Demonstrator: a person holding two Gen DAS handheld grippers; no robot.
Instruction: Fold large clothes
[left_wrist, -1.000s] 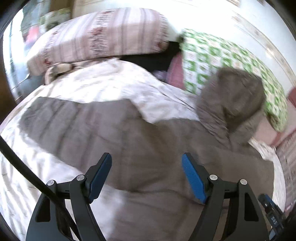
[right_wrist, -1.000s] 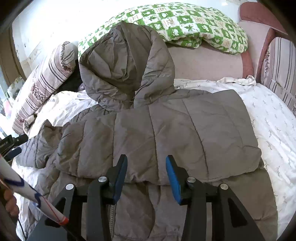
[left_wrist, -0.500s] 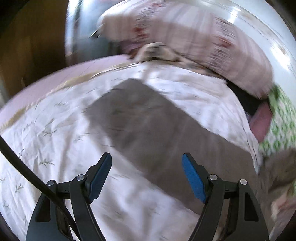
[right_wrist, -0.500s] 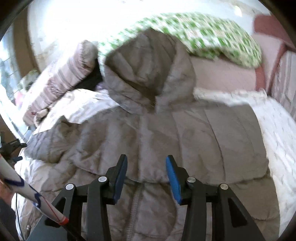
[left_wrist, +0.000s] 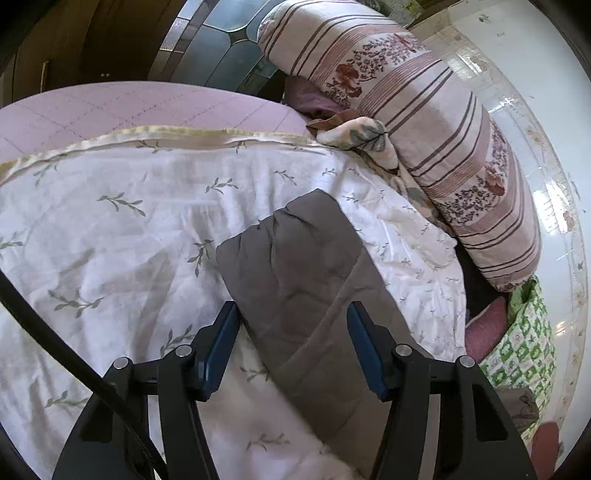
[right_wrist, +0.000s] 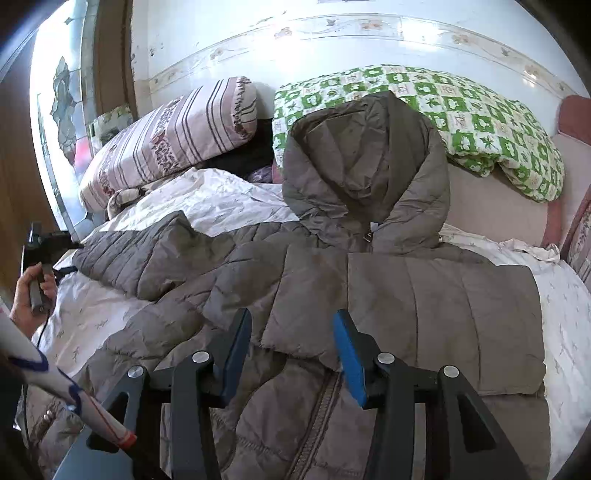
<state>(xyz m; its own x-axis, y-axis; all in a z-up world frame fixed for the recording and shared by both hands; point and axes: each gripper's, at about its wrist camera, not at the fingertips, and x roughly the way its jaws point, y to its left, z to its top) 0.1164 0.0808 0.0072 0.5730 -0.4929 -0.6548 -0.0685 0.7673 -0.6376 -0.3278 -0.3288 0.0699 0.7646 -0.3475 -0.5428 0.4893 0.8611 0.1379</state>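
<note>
Grey hooded puffer jacket (right_wrist: 369, 295) flat, one sleeve (left_wrist: 295, 266) outstretched.

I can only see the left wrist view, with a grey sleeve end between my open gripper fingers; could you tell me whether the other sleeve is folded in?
Observer: Yes, the other sleeve lies folded flat across the front of the jacket.
Operator: Thank you; where is the hood?
Observer: The hood rests against the green checked pillow.
Operator: And the right gripper?
Observer: The right gripper is open, above the zip, holding nothing.
</note>
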